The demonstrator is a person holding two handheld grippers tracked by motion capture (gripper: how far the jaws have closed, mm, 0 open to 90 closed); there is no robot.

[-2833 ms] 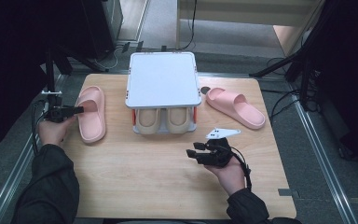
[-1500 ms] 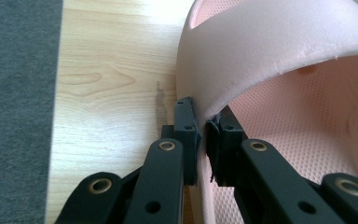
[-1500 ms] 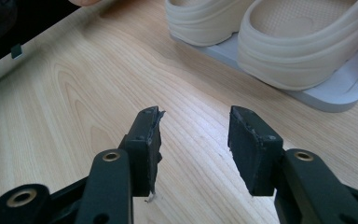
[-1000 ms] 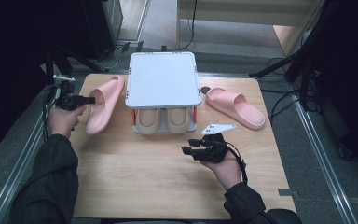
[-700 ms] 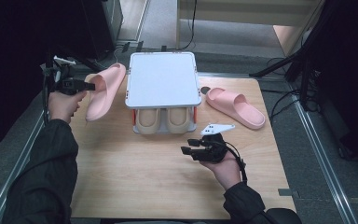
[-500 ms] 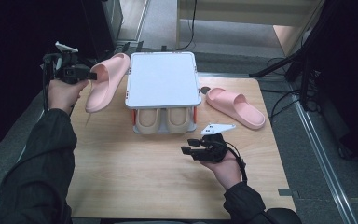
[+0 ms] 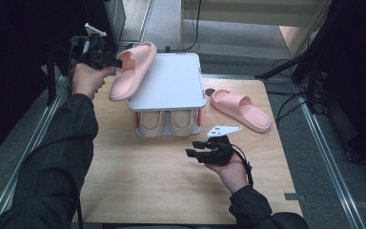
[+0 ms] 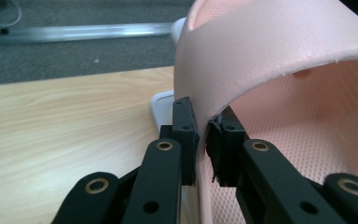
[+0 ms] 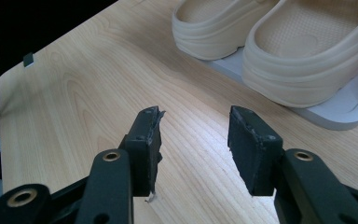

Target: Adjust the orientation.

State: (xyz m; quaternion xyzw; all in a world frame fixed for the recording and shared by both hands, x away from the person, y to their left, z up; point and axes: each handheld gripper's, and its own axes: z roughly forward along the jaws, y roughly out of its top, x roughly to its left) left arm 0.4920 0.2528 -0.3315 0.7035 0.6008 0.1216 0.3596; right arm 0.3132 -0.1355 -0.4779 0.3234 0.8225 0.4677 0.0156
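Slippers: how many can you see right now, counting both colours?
4. One pink slipper is held up by the left gripper beside the white rack; the other pink slipper lies right of it; two beige slippers sit on the lower shelf. More may be hidden.

The high view looked forward and down on the whole light wooden table (image 7: 138,191). The left gripper view sat very close behind its jaws, facing the pink foam slipper (image 8: 279,60). The right gripper view looked low across the tabletop at the beige foam slippers (image 9: 279,42), which the high view shared (image 7: 169,123).
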